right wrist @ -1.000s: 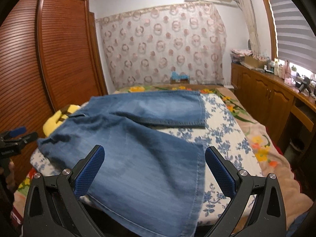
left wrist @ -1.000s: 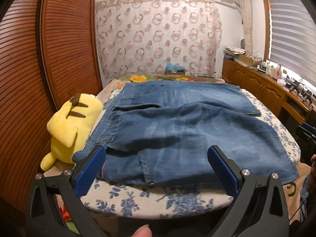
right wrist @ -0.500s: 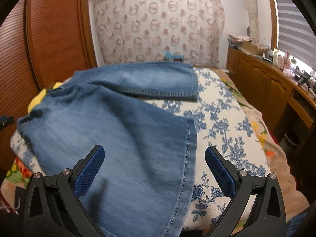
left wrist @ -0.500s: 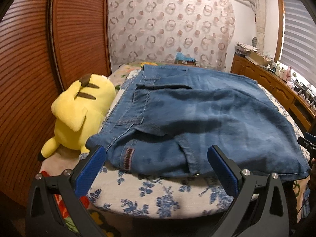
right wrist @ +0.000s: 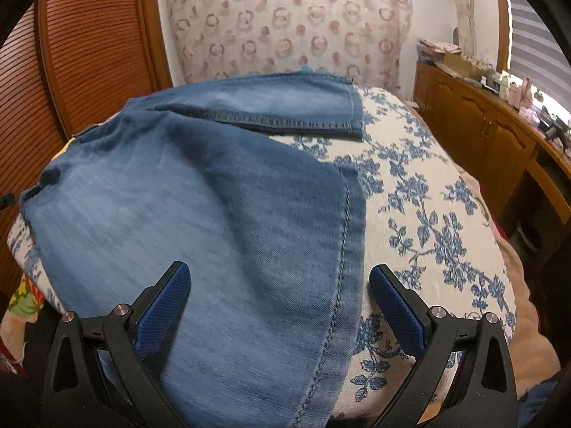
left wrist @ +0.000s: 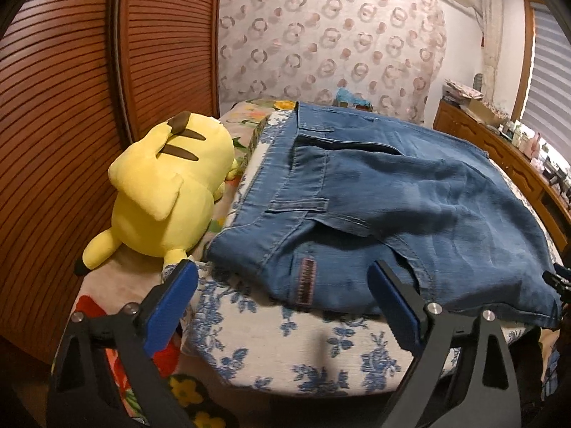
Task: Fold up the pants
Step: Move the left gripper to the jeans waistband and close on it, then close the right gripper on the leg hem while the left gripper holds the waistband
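I see no container near enough to read; small clutter sits on the wooden cabinet (right wrist: 499, 121) at 2 o'clock, too small to tell what it is.

The pants (left wrist: 410, 207) are blue denim, spread flat on the bed (left wrist: 285, 349) over its blue-flowered cover. From my left tongs (left wrist: 282, 306) the waistband runs from 12 o'clock toward me, with belt loops, a pocket opening and a small reddish label near the closest corner. From my right tongs (right wrist: 280, 306) I see the two legs: the near one lies under me with its stitched hem running from 12 to 6 o'clock, the far one lies across the top with its hem at 1 o'clock. The legs are not laid one on the other.

My left tongs stand wide and are closing, with nothing between them; the waistband corner lies just beyond. My right tongs are wide apart over the near leg's hem, pads not pressing it.

A yellow plush toy (left wrist: 167, 192) lies at 10 o'clock, just beside the waistband. Bare cover opens at 3 o'clock of the right tongs.
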{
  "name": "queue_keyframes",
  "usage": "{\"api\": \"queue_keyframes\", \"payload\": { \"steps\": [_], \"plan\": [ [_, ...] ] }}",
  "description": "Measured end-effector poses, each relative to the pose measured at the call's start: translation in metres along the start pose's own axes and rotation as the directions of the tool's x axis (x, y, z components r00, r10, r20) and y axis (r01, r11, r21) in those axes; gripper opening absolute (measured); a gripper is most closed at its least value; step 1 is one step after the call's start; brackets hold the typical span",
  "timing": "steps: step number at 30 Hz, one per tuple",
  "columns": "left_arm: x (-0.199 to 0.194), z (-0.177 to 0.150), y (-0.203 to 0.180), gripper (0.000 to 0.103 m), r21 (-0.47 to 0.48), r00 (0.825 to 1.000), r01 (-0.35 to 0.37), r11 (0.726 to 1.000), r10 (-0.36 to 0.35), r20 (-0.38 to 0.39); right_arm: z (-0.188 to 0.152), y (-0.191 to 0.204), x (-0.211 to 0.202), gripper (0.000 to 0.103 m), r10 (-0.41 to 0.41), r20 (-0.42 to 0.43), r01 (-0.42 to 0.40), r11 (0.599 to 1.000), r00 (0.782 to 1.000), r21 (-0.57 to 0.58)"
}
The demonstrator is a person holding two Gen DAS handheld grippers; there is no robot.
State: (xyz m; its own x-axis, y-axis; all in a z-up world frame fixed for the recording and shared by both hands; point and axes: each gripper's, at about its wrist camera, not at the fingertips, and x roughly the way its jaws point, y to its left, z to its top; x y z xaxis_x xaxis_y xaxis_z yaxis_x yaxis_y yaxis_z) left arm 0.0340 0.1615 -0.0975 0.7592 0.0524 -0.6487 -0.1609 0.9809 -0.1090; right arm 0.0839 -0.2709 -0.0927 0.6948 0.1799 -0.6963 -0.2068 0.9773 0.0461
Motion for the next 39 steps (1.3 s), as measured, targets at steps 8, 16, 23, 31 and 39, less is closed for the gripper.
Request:
{"api": "queue_keyframes", "payload": {
  "steps": [8, 16, 23, 31, 39],
  "plan": [
    [0.012, -0.005, 0.014, 0.071, -0.029, 0.999, 0.001, 1.000, -0.002, -0.032, -0.006, -0.009, -0.014, 0.102, -0.003, -0.002, 0.003, 1.000, 1.000, 0.008],
    [0.029, -0.008, 0.021, 0.057, -0.045, 0.998, 0.017, 0.999, -0.019, -0.061, -0.017, -0.013, -0.037, 0.095, 0.026, -0.029, -0.026, 1.000, 0.999, 0.002],
    [0.037, -0.004, 0.028, 0.056, -0.083, 0.998, 0.022, 0.996, -0.027, -0.057, -0.030, -0.016, -0.055, 0.092, 0.032, -0.054, -0.033, 0.999, 0.998, -0.018],
    [0.032, 0.001, 0.023, 0.018, -0.064, 0.998, 0.046, 0.997, -0.049, -0.038, -0.035, -0.024, -0.054, 0.092, 0.029, -0.067, -0.029, 1.000, 0.997, 0.003],
    [0.019, 0.013, 0.014, 0.017, -0.031, 0.999, 0.039, 0.999, -0.039, 0.002, -0.044, -0.019, -0.055, 0.090, 0.048, -0.089, -0.048, 0.999, 0.995, -0.009]
  ]
}}
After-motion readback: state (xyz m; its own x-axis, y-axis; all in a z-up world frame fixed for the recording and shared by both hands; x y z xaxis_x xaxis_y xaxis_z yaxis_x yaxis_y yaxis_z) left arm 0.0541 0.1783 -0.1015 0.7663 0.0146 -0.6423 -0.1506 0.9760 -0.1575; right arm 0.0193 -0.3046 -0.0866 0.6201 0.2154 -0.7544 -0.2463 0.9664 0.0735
